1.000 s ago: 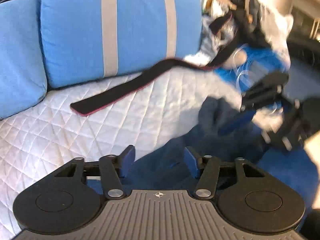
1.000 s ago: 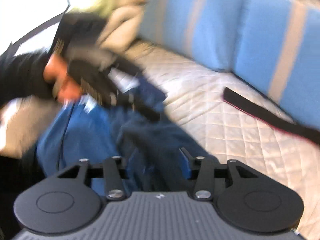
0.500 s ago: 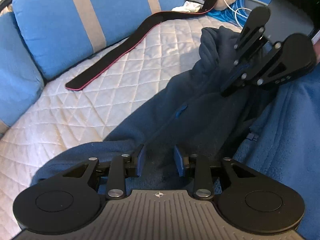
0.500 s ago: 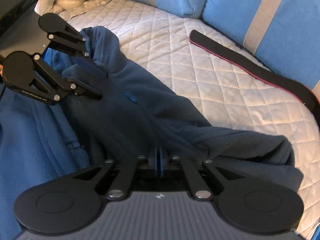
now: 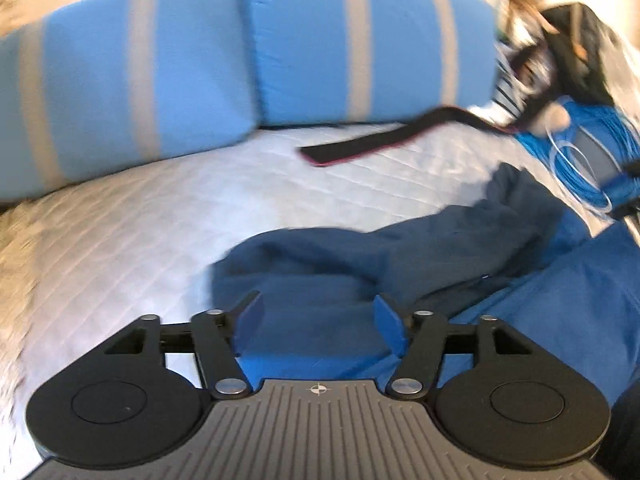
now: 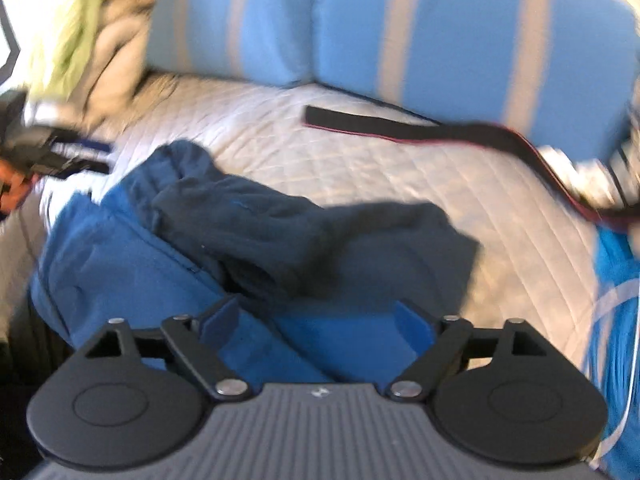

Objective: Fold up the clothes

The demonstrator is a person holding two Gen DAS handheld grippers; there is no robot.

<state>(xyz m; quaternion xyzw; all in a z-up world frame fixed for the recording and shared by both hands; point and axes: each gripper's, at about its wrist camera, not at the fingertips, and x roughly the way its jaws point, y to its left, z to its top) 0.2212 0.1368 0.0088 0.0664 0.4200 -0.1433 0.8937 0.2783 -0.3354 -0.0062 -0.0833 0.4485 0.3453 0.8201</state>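
On the white quilted bed (image 5: 168, 216), a dark blue fleece garment (image 6: 304, 236) is seen bunched, a sleeve laid across. Both the left gripper (image 5: 318, 320) and right gripper (image 6: 316, 320) are held above it, jaws spread wide, nothing grasped.

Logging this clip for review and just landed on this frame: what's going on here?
A person holding a gripper in each hand is folding a blue fleece jacket on a white quilted bed cover. A sleeve lies folded across the jacket. Both the left gripper and right gripper hang open above the garment, gripping nothing. A black strap lies apart, near the blue striped cushions.
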